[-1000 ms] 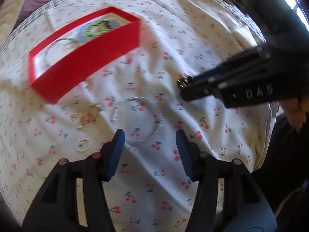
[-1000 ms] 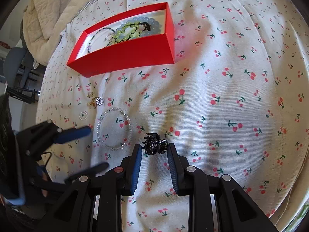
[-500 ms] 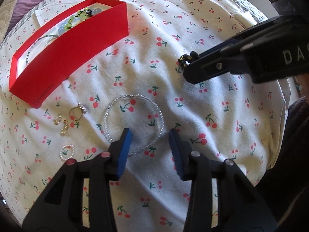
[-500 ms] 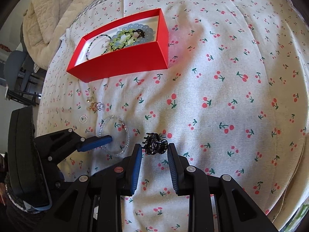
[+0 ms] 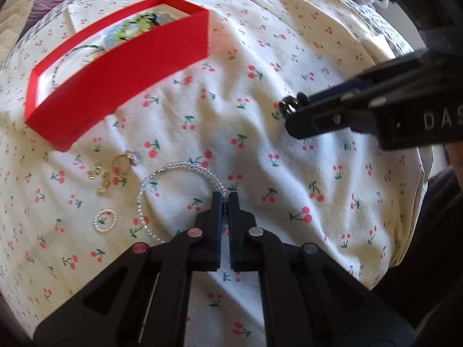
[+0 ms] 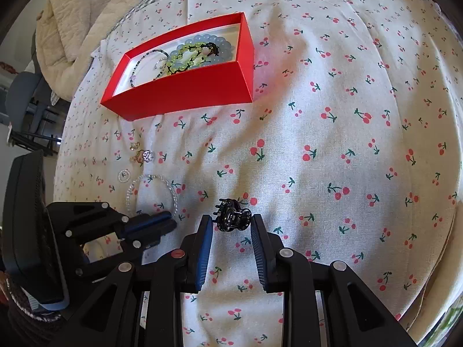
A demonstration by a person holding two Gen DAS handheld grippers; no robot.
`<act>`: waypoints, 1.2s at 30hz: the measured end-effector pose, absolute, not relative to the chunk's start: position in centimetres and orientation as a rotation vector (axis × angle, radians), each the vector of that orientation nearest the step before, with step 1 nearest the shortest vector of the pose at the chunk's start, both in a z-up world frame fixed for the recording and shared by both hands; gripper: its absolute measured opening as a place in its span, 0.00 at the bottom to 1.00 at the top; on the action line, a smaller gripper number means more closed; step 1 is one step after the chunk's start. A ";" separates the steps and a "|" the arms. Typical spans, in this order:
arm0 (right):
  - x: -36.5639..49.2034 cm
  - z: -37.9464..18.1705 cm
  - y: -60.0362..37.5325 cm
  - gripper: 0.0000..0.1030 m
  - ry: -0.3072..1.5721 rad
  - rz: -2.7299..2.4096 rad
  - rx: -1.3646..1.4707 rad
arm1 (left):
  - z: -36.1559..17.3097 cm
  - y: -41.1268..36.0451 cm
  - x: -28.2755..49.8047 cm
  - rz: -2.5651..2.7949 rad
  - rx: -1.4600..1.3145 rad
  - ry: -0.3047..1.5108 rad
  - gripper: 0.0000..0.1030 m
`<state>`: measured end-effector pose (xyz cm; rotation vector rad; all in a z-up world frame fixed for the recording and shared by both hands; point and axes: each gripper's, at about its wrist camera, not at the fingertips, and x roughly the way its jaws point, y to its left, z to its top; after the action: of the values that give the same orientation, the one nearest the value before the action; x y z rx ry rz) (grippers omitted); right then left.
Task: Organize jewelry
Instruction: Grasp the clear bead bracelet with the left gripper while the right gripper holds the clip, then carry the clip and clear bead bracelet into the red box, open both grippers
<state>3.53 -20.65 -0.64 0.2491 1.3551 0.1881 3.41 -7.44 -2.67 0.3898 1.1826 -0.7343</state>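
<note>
A clear bead bracelet (image 5: 179,166) lies on the cherry-print cloth, and my left gripper (image 5: 225,199) is shut on its right-hand strand. In the right wrist view the same left gripper (image 6: 166,221) sits at the bracelet's (image 6: 170,188) near edge. My right gripper (image 6: 231,225) is shut on a small black claw clip (image 6: 231,219); from the left wrist view the right gripper (image 5: 292,112) holds the clip (image 5: 289,104) above the cloth. A red box (image 5: 115,86) with several bead bracelets inside stands at the back left, also visible as the red box (image 6: 185,92).
Left of the bracelet lie a small pearl ring (image 5: 95,221), gold earrings (image 5: 102,186) and a gold ring with a stone (image 5: 131,156). A quilted blanket (image 6: 72,29) is bunched beyond the cloth at the far left. A hand holds the right gripper.
My left gripper's jaws went from wide apart to shut, closing on the bracelet's right-hand strand after shifting slightly toward it. The right gripper kept still with the clip.
</note>
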 end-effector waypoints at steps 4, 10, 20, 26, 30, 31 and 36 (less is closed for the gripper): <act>3.6 -0.5 -20.6 0.27 1.349 0.194 0.251 | -1.9 -6.9 3.7 -0.729 0.343 1.170 0.04; 3.8 0.0 -20.7 0.27 1.336 0.201 0.260 | -0.3 -6.4 4.0 -0.725 0.280 1.144 0.04; 4.2 1.1 -20.6 0.27 1.305 0.222 0.274 | 2.4 -4.4 5.5 -0.707 0.153 1.107 0.04; 4.8 2.0 -20.3 0.27 1.283 0.232 0.293 | 4.0 -2.9 6.4 -0.694 0.080 1.074 0.04; 5.3 2.7 -20.1 0.27 1.263 0.239 0.311 | 5.2 -2.3 7.0 -0.692 0.035 1.048 0.04; 5.5 2.9 -20.1 0.27 1.257 0.240 0.317 | 5.5 -2.2 7.2 -0.691 0.026 1.042 0.04; 6.3 3.9 -20.1 0.27 1.228 0.246 0.341 | 6.7 -1.7 7.9 -0.683 -0.017 1.012 0.04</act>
<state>6.34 -20.07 3.92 0.3413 1.2279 0.2456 7.95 -1.70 6.69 -0.0168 1.0118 -0.6834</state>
